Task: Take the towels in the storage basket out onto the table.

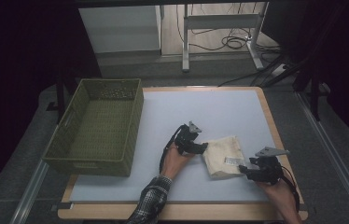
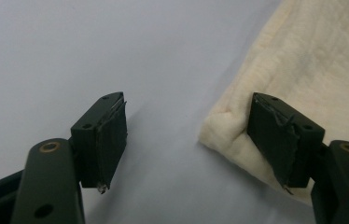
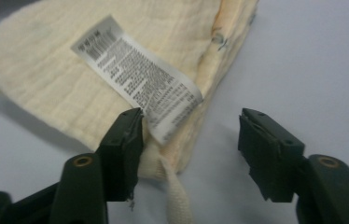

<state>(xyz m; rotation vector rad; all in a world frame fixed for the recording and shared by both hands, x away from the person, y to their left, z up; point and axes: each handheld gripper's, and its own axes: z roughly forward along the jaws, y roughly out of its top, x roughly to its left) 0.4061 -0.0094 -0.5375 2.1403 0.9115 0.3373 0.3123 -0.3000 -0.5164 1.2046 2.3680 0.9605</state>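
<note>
A folded cream cloth [image 1: 223, 156] with a white printed label [image 1: 232, 160] lies on the pale table top [image 1: 210, 107], right of centre. My left gripper [image 1: 203, 148] is at the cloth's left edge. In the left gripper view it [image 2: 189, 107] stands open, with the cloth [image 2: 312, 60] corner just inside the right-hand jaw and bare table between the pads. My right gripper [image 1: 243, 169] is at the cloth's near right corner. In the right gripper view it [image 3: 193, 116] is open, the label [image 3: 140, 79] and cloth [image 3: 70, 84] corner lying by the left-hand jaw, unpinched. A cream tape loop [image 3: 177, 200] trails from that corner.
An empty green woven basket [image 1: 88, 165] stands on the table's left side. The table's wooden rim [image 1: 275, 135] runs close to the right of the cloth. Behind the table, desk legs and cables [image 1: 228, 42] are on the floor.
</note>
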